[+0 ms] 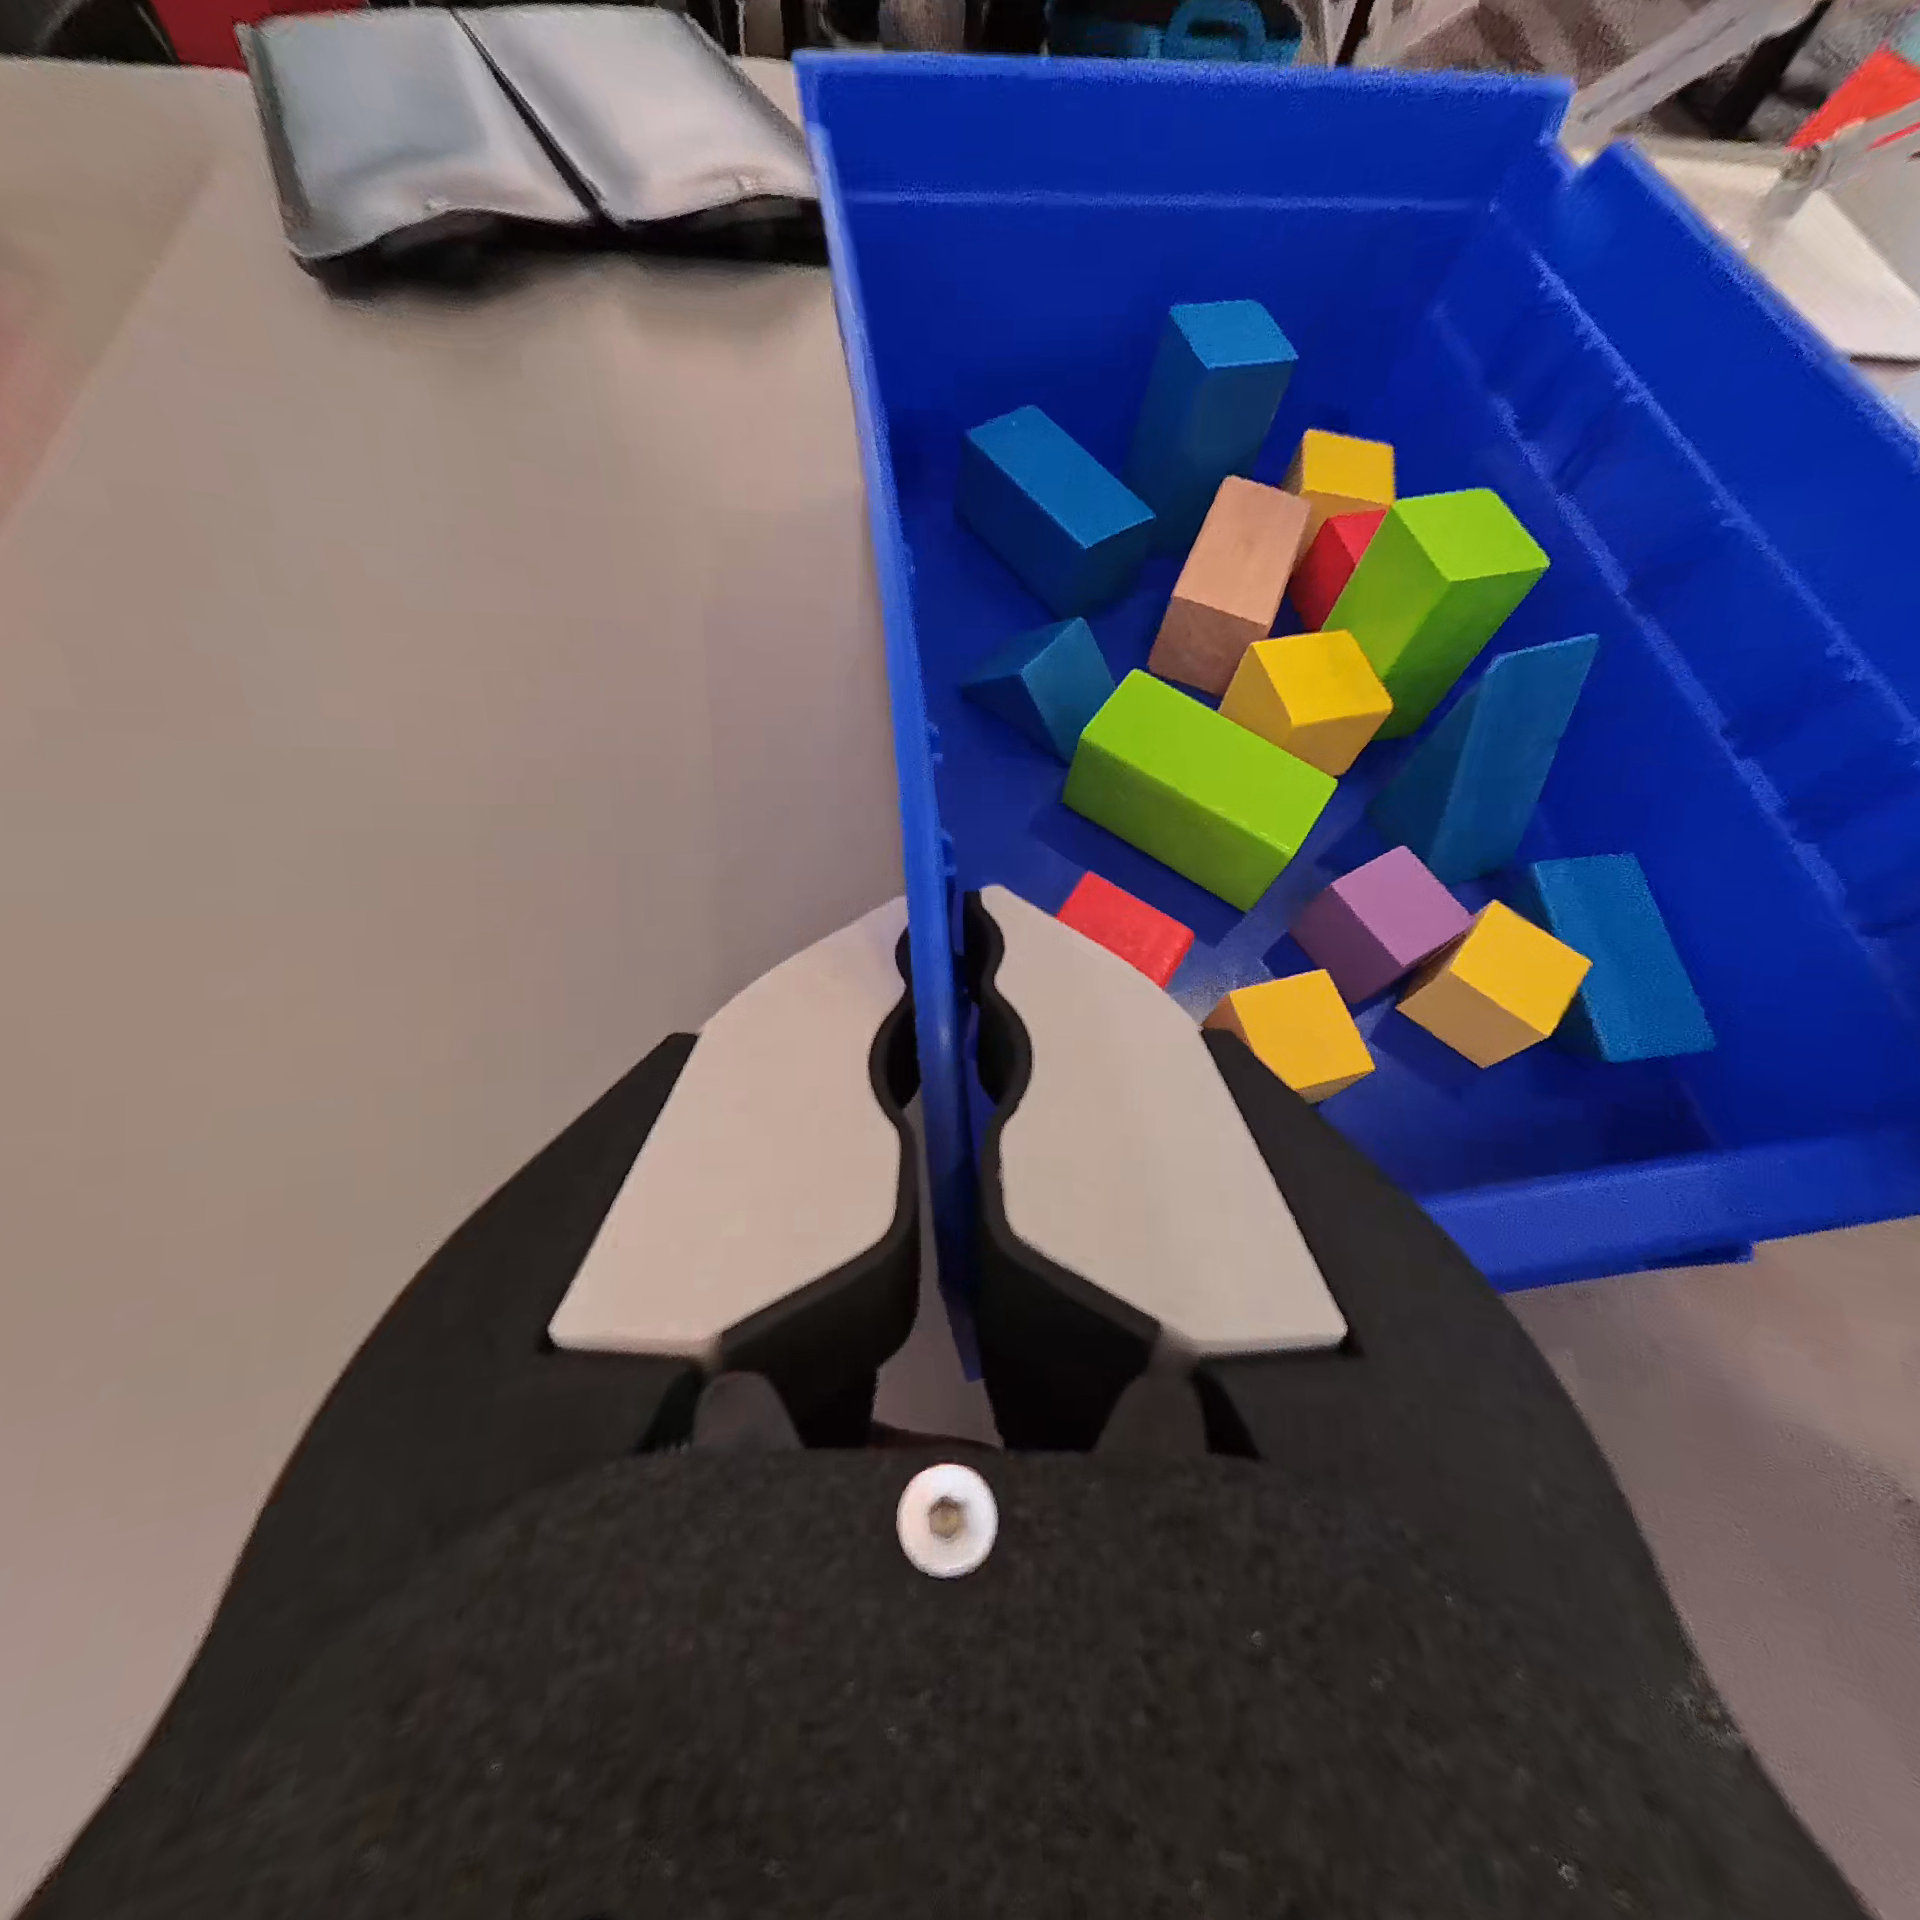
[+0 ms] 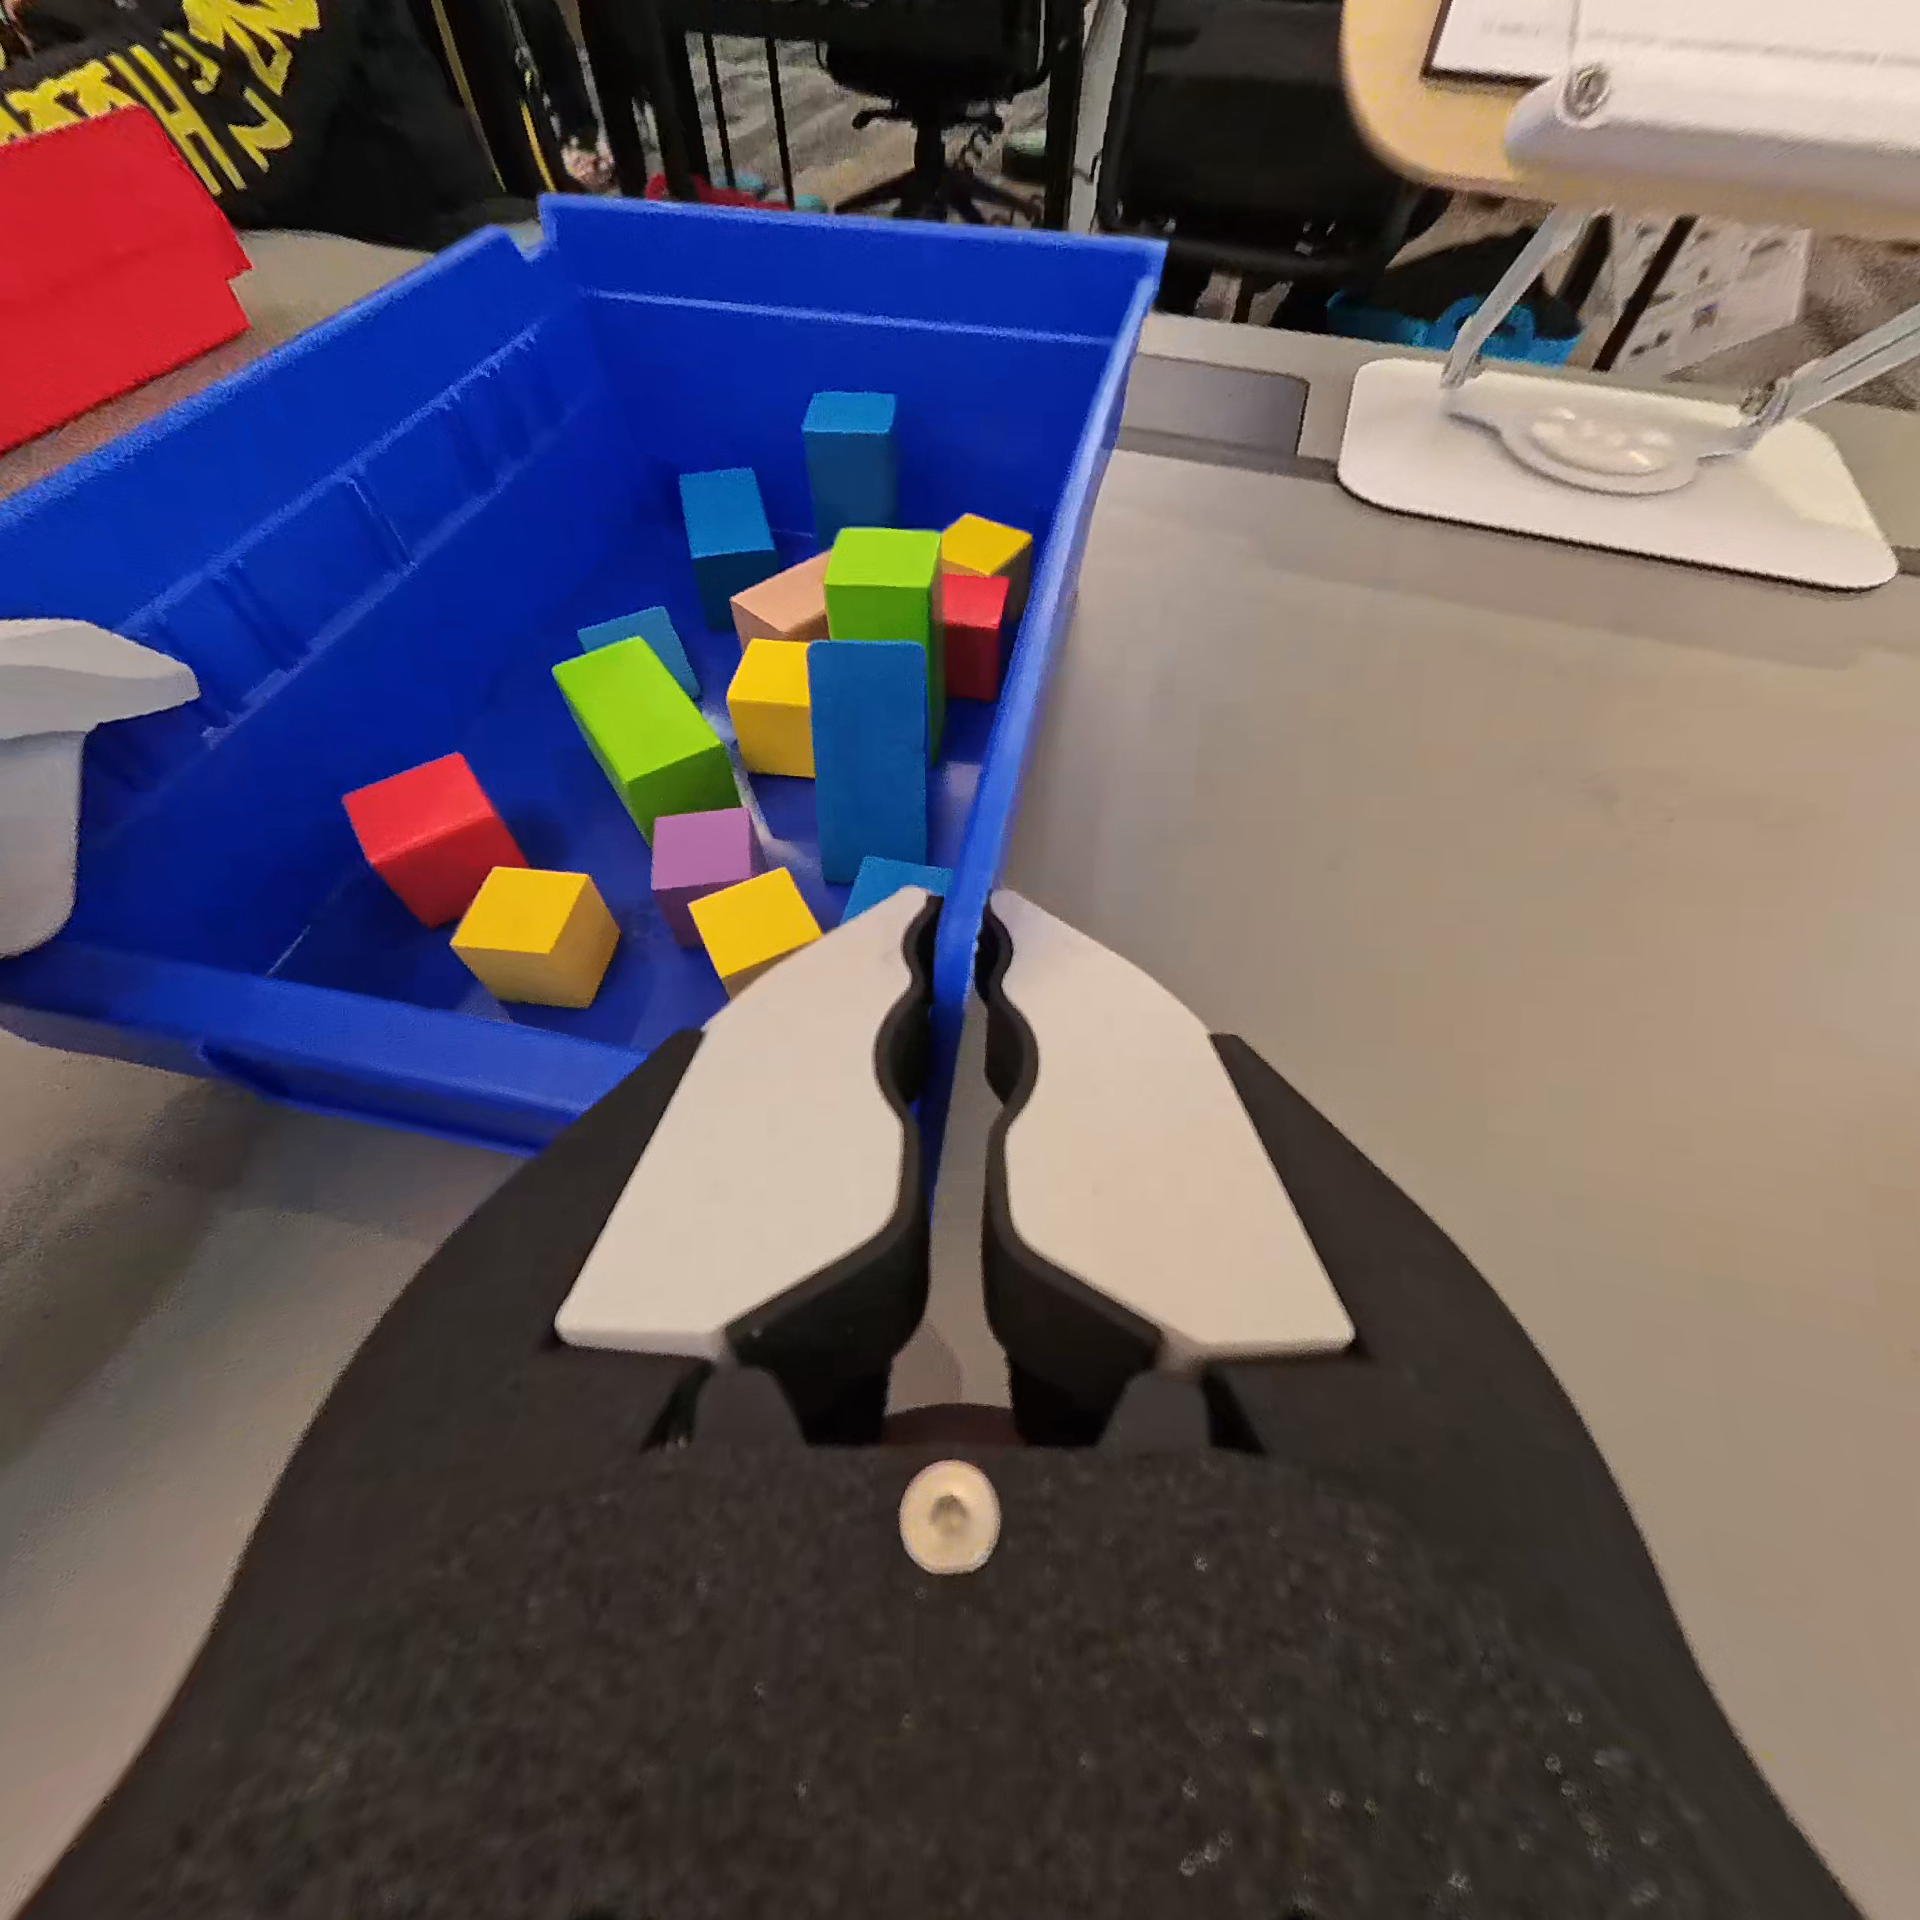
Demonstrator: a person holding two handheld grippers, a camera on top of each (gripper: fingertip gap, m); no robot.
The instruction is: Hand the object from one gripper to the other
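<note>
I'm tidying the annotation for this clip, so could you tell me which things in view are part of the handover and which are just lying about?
Part of the job:
- blue bin, a side wall clamped by each gripper
- left gripper
- right gripper
- coloured blocks inside the bin

Lying about:
- black pouches
- white stand
- red box

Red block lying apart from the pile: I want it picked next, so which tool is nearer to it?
Left. The left tool grips a wall of the blue bin right beside the red block; the right tool grips the opposite wall, across the bin.
</note>
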